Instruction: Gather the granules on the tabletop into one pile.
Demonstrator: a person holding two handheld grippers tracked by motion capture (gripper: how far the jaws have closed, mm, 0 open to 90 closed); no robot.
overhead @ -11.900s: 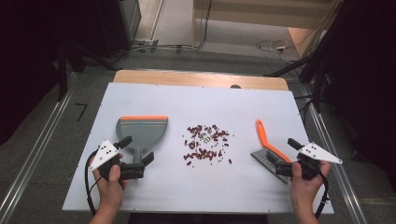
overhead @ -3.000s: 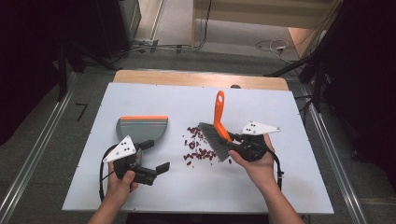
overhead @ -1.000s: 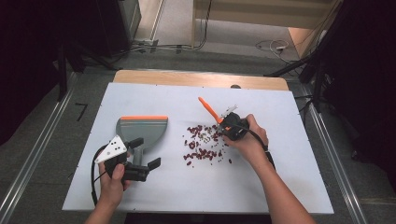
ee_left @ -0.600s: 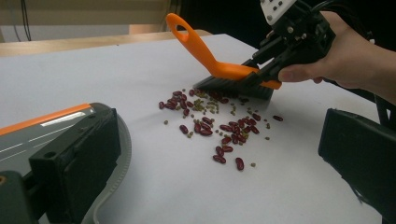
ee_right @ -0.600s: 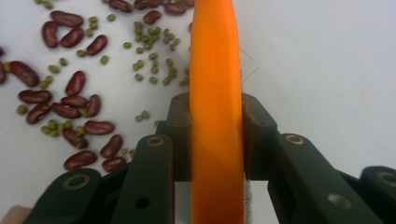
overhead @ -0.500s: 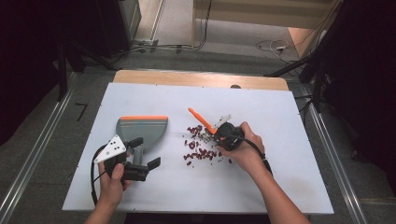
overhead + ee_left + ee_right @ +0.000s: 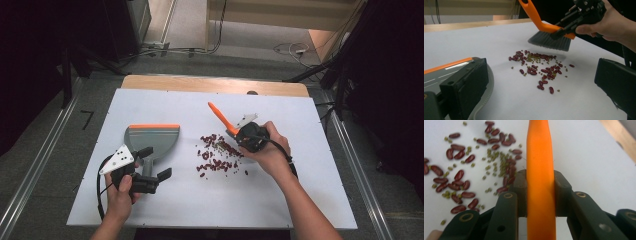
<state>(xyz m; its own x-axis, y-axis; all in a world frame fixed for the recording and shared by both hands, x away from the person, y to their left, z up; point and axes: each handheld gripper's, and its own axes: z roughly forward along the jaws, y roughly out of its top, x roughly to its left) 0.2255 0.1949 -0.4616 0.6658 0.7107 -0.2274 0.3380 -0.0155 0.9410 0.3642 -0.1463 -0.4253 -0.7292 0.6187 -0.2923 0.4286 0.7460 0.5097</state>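
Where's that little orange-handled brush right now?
In the high view the brush sits right of the table's middle, clamped in the right claw. Its bristles hang just above the far right edge of the scattered beans, across from the dustpan.

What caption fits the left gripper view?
Right hand-held gripper holds the orange brush just above scattered beans, dustpan waiting nearby.

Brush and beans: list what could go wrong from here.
1. The brush hangs just above the beans, and the dustpan lies well off to the side; a hard sweep may scatter the small green ones past it.
2. The left claw stands open beside the dustpan and does not grip it, so the pan could slide when beans hit it.
3. The right claw pinches only the smooth orange handle; the brush might twist.
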